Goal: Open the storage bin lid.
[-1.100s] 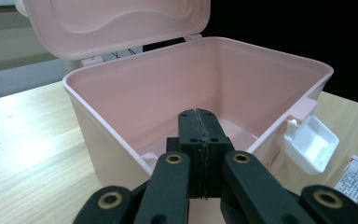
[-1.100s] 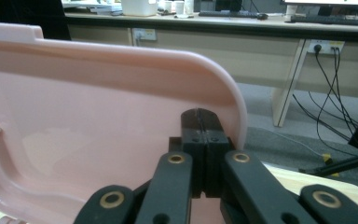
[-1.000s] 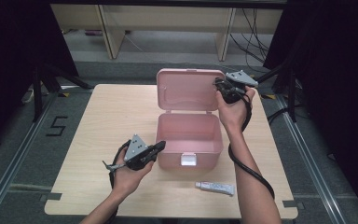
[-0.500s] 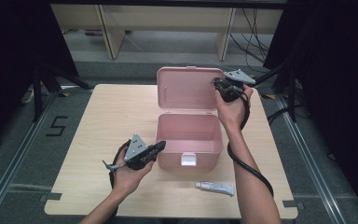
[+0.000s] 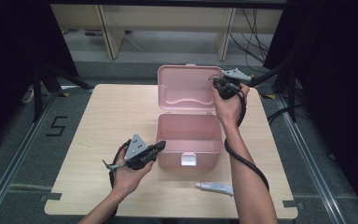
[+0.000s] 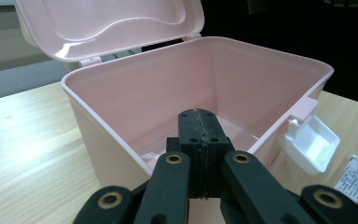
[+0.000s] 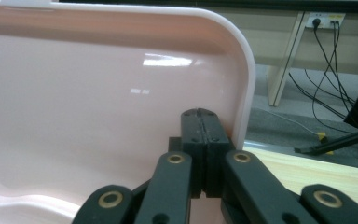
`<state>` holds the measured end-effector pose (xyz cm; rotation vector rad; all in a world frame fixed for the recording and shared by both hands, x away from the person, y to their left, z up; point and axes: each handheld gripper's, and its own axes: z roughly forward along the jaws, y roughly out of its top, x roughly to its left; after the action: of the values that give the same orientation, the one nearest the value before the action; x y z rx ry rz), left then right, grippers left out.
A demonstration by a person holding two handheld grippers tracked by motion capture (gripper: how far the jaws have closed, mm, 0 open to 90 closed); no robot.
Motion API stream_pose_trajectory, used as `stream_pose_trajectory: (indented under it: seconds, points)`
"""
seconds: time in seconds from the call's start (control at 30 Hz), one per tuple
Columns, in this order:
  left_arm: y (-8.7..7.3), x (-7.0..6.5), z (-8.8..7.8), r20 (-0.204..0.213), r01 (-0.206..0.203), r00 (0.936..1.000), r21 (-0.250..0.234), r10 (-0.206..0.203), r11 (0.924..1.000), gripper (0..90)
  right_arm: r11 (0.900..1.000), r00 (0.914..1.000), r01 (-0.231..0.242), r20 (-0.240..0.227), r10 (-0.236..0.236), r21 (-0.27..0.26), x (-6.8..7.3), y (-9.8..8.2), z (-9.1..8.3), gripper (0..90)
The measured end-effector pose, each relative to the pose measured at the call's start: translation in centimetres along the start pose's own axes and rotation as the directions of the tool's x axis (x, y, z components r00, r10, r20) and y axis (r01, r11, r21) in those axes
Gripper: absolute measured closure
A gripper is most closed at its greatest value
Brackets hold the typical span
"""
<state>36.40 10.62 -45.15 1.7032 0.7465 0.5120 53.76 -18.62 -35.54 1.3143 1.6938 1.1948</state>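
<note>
Both grippers have their black jaws pressed together with nothing between them. Held by the person's left hand, the left gripper [image 5: 156, 148] sits low at the front left corner of a pink plastic box [image 5: 189, 135], its tip just beside the box wall; from the left gripper view it [image 6: 198, 121] points over the rim into the box. Raised in the right hand, the right gripper [image 5: 219, 85] rests against the right edge of the box's lid [image 5: 185, 88], which stands open and upright behind the box.

Glossy and rounded at its corners, the box carries a white latch [image 5: 189, 159] hanging open on its front wall. It stands near the middle of a pale wooden desk [image 5: 102, 121], above a dark grey floor. Its inside looks empty. A small white tube [image 5: 215, 187] lies on the desk just in front of the box, apart from it.
</note>
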Motion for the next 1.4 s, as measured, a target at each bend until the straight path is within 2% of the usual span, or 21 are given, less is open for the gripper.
stream_pose_trajectory:
  seconds: [0.07, 0.1, 0.17, 0.23, 0.27, 0.3, 0.37, 0.4, 0.47, 0.67, 0.7, 0.73, 0.8, 0.83, 0.9, 1.0, 1.03, 1.1, 1.17, 1.3, 1.4]
  points:
    - [0.0, 0.0, 0.0, 0.001, 0.001, 1.0, -0.001, -0.001, 1.0, 89.6, 1.0, 1.0, -0.007, 0.002, 0.007, 0.007, 0.0, -0.1, 0.2, 90.0]
    - [0.0, 0.0, 0.0, 0.001, -0.001, 1.0, -0.001, 0.001, 1.0, 89.6, 1.0, 1.0, 0.006, 0.001, -0.006, 0.011, -0.1, -0.2, 0.3, 90.0]
    - [0.0, 0.0, 0.0, 0.002, -0.002, 1.0, 0.0, 0.002, 1.0, 89.7, 1.0, 1.0, -0.003, -0.001, 0.003, 0.008, 0.0, -0.2, 0.2, 90.0]
    - [0.0, 0.1, 0.1, 0.002, -0.003, 1.0, 0.002, 0.003, 1.0, 89.7, 1.0, 0.9999, 0.007, -0.011, -0.007, 0.005, 0.0, -0.2, 0.1, 90.0]
    - [0.0, 0.1, 0.1, 0.002, -0.003, 1.0, 0.002, 0.003, 1.0, 89.7, 1.0, 0.9999, -0.005, -0.012, 0.005, -0.004, 0.1, -0.1, -0.1, 90.0]
    - [0.0, 0.1, 0.1, 0.003, -0.002, 1.0, 0.002, 0.002, 1.0, 89.7, 1.0, 0.9999, 0.006, -0.013, -0.006, -0.005, 0.1, -0.1, -0.3, 90.0]
    - [0.0, 0.1, 0.2, 0.008, -0.002, 1.0, -0.006, 0.002, 1.0, 89.7, 1.0, 0.9998, 0.01, -0.017, -0.011, -0.009, 0.2, 0.0, -0.8, 90.0]
    - [0.0, 0.1, 0.1, 0.002, -0.005, 1.0, 0.005, 0.005, 1.0, 89.7, 0.999, 0.9993, 0.029, -0.022, -0.029, -0.014, 0.1, 0.1, -1.0, 89.9]
    - [0.0, 0.1, 0.1, 0.003, -0.003, 1.0, 0.003, 0.003, 1.0, 89.7, 0.999, 0.9991, 0.025, -0.035, -0.026, -0.02, 0.2, 0.2, -1.6, 89.8]
    - [0.0, 0.2, 0.2, 0.01, -0.01, 0.9999, 0.008, 0.01, 0.9999, 89.9, 0.998, 0.998, 0.05, -0.037, -0.052, -0.049, -0.4, 0.0, -3.8, 89.6]
    - [0.1, 0.2, 0.2, 0.011, -0.009, 0.9999, 0.011, 0.009, 0.9999, 89.9, 0.998, 0.9987, 0.034, -0.036, -0.036, -0.048, -0.5, -0.1, -4.1, 89.6]
    - [0.1, 0.2, 0.2, 0.012, -0.011, 0.9999, 0.012, 0.011, 0.9999, 89.9, 0.997, 0.9981, 0.05, -0.034, -0.052, -0.053, -0.8, -0.2, -4.3, 89.6]
    - [0.1, 0.2, 0.3, 0.013, -0.018, 0.9997, 0.015, 0.018, 0.9997, 89.9, 0.999, 0.9995, 0.017, -0.028, -0.018, -0.048, -1.1, -0.5, -4.7, 89.5]
    - [0.1, 0.2, 0.3, 0.014, -0.016, 0.9998, 0.015, 0.016, 0.9998, 89.9, 0.998, 0.9989, 0.036, -0.029, -0.038, -0.052, -1.4, -0.6, -4.8, 89.6]
    - [0.1, 0.3, 0.3, 0.017, -0.012, 0.9998, 0.015, 0.011, 0.9998, 89.9, 0.999, 0.9993, 0.028, -0.025, -0.029, -0.044, -1.6, -0.9, -5.1, 89.6]
    - [0.1, 0.3, 0.4, 0.017, -0.015, 0.9997, 0.016, 0.015, 0.9998, 90.0, 0.999, 0.9985, 0.041, -0.035, -0.042, -0.029, -2.1, -1.6, -5.6, 89.6]
    - [0.1, 0.3, 0.5, 0.019, -0.009, 0.9998, 0.016, 0.008, 0.9998, 90.0, 1.0, 0.9991, 0.023, -0.035, -0.024, -0.018, -2.0, -1.7, -5.9, 89.5]
    - [0.2, 0.3, 0.5, 0.017, -0.016, 0.9997, 0.02, 0.015, 0.9997, 90.0, 0.999, 0.9973, 0.041, -0.061, -0.041, 0.001, -2.2, -2.3, -6.1, 89.0]
    - [0.1, 0.3, 0.5, 0.02, -0.01, 0.9998, 0.018, 0.01, 0.9998, 89.9, 0.998, 0.9958, 0.065, -0.066, -0.063, 0.019, -2.4, -2.8, -6.7, 88.4]
    - [0.2, 0.3, 0.5, 0.018, -0.013, 0.9998, 0.021, 0.012, 0.9997, 89.9, 0.994, 0.9907, 0.075, -0.119, -0.066, 0.075, -2.5, -3.8, -7.9, 85.2]
    - [0.2, 0.3, 0.6, 0.019, -0.011, 0.9998, 0.022, 0.01, 0.9997, 89.9, 0.987, 0.9755, 0.122, -0.196, -0.1, 0.102, -2.7, -4.6, -9.0, 81.8]
